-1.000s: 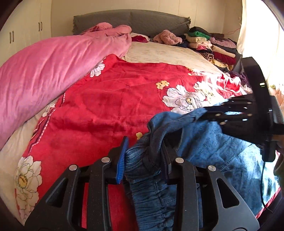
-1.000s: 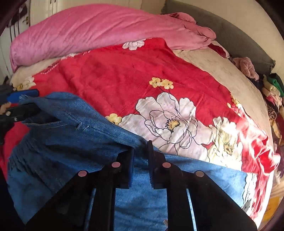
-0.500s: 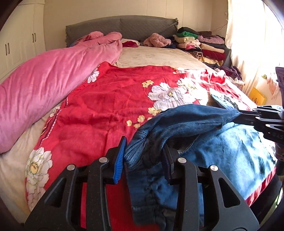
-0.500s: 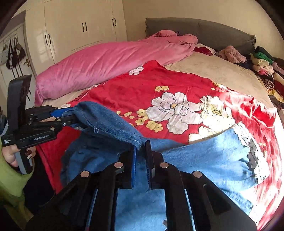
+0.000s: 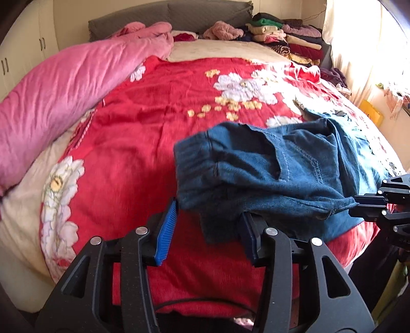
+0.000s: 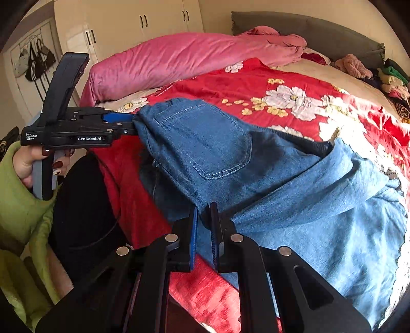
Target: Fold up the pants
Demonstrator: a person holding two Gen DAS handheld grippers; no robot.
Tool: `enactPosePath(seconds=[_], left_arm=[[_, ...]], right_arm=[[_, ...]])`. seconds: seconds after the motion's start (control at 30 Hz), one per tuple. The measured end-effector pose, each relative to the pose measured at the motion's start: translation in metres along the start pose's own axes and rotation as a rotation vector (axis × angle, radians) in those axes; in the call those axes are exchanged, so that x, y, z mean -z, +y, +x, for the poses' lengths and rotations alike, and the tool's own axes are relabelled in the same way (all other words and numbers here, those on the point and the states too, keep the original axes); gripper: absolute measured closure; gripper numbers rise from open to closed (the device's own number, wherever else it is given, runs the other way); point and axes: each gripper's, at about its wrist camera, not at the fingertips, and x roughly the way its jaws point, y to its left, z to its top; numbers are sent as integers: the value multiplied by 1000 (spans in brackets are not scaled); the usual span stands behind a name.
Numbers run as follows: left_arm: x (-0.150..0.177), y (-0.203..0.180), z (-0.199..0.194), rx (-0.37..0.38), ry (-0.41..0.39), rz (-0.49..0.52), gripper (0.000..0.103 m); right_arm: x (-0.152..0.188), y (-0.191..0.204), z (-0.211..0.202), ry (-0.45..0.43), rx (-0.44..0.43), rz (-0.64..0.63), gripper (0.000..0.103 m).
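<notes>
**A:** What are your fingers doing?

**B:** My right fingers (image 6: 193, 238) are pinched tight on a fold of the jeans (image 6: 205, 143), with denim bunched in the narrow slot between the blue pads. My left fingers (image 5: 165, 230) stand apart. They have just been opening, and the gathered waistband hangs in the gap. It leans on the right-hand finger, and the left blue pad is bare along most of its length.

**A:** So where are the jeans?

**B:** The waist end is stretched between my two tools, lifted over the near edge of the red blanket (image 5: 143, 123). A back pocket faces up. The paler legs trail off onto the blanket's right side and lie flat there, and a lacy white trim shows at their far edge.

**A:** And around that?

**B:** A pink duvet (image 5: 64, 94) lies rolled along the blanket's left side. Beyond the blanket's far end is the grey headboard (image 5: 179, 12), and a pile of clothes (image 5: 282, 38) sits off its far right corner. At the blanket's near left corner, my hand (image 6: 28, 161) in a green sleeve (image 6: 23, 212) grips the left tool's handle.
</notes>
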Motion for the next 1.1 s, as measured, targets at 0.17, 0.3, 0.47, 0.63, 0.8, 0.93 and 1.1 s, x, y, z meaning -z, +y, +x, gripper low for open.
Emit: enactPosePath(seconds=[0.17,0.3,0.47,0.63,0.8,0.93,1.1], left_arm=[[9,4,-13,6,3,-7,63],[12,18,-31,4,-18,-76,61],[-6,12,-54,73,-91,-122,62],[-20,-27,-24,130,-52,-54,62],[-4,-40,11,113,49,-33,62],[6,-39,17,115,69,-37,62],[7,-39,16,124,69,-41,62]], right_arm=[[1,3,-3,-4,16,-28,94],[9,4,-1,19,2,-24,94],[17,7,3,51,-54,0,95],[19,16,-2,42,-53,-5,94],[5,9,-18,-38,-11,33,84],[6,3,6,37,17,82,81],[19,-4,26,149,-9,168,78]])
